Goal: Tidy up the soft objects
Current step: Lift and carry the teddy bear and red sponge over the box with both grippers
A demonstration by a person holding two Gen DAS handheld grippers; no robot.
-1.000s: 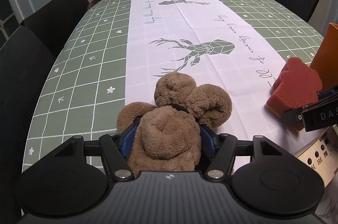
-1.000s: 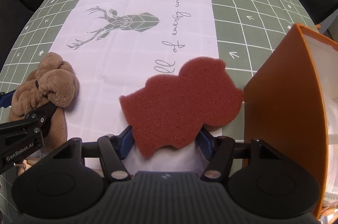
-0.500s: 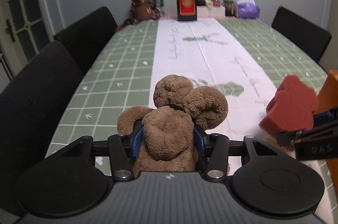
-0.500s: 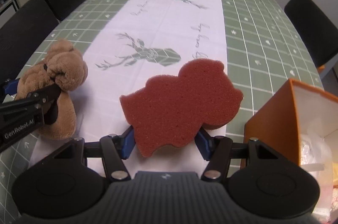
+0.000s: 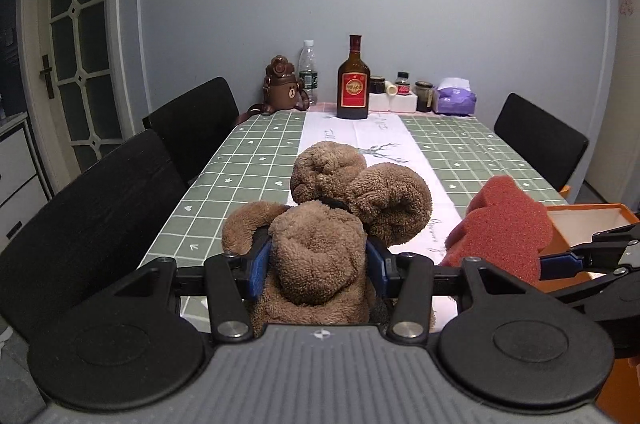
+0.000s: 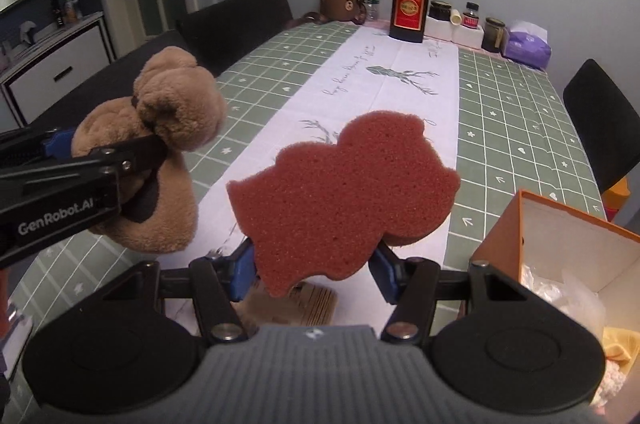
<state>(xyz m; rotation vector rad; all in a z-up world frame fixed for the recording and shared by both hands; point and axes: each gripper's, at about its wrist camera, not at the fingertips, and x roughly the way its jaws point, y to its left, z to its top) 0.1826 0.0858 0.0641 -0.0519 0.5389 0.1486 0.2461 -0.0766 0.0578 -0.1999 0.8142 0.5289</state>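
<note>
My left gripper (image 5: pixel 318 260) is shut on a brown plush bear (image 5: pixel 332 224) and holds it up above the table. The bear also shows at the left of the right wrist view (image 6: pixel 160 144). My right gripper (image 6: pixel 316 260) is shut on a dark red shaped sponge (image 6: pixel 344 192), held in the air; the sponge shows at the right of the left wrist view (image 5: pixel 504 224). An open orange box (image 6: pixel 560 224) stands at the right, with soft items inside; it also shows in the left wrist view (image 5: pixel 588 214).
A green checked tablecloth with a white runner (image 5: pixel 360 136) covers the long table. At the far end stand a brown bottle (image 5: pixel 353 80), a water bottle (image 5: pixel 308 70), a bear flask (image 5: pixel 282 86), jars and a purple tissue pack (image 5: pixel 454 98). Black chairs (image 5: pixel 188 120) line both sides.
Both grippers have lifted and tilted up, raising the bear and the sponge off the table. The far wall and door have come into view.
</note>
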